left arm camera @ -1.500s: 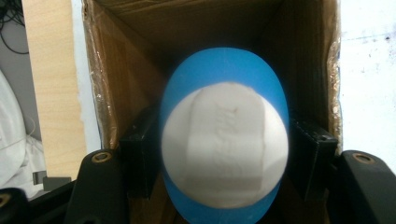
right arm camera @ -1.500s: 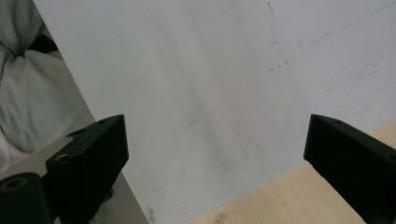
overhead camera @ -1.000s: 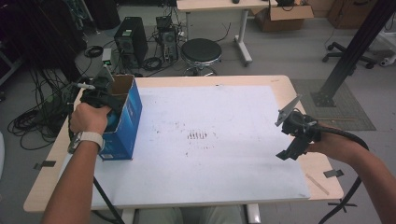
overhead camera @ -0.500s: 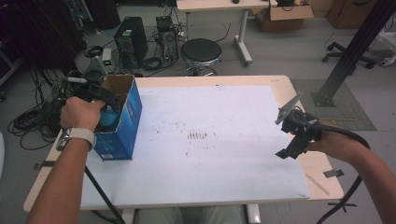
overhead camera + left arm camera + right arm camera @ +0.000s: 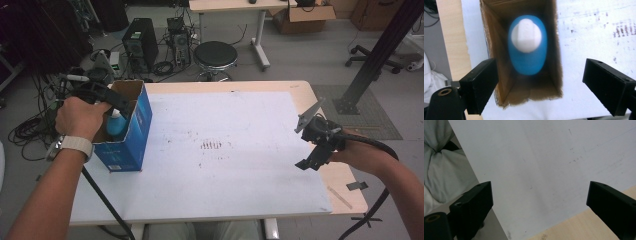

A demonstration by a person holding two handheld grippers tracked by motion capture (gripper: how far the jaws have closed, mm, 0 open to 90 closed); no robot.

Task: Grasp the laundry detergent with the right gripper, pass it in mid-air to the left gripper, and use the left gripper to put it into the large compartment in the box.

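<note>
A blue cardboard box [image 5: 127,135] stands open-topped at the table's left edge. Inside it stands a blue bottle [image 5: 116,125] with a white cap [image 5: 527,35], seen from straight above in the left gripper view. My left gripper [image 5: 117,102] hovers above the box's opening [image 5: 524,82], jaws wide open and holding nothing. My right gripper [image 5: 314,145] hangs over the white sheet [image 5: 225,150] near the table's right edge. It is open and empty, with only the white sheet [image 5: 536,170] between its jaws.
The wooden table [image 5: 345,180] shows bare along its right and left borders. Beyond the far edge stand a black stool [image 5: 215,56], computer towers [image 5: 137,42] and cables on the floor. A black post [image 5: 375,55] rises at the far right.
My left gripper has drawn back to the left and upward from the box, away from the bottle inside. The right gripper has stayed in place.
</note>
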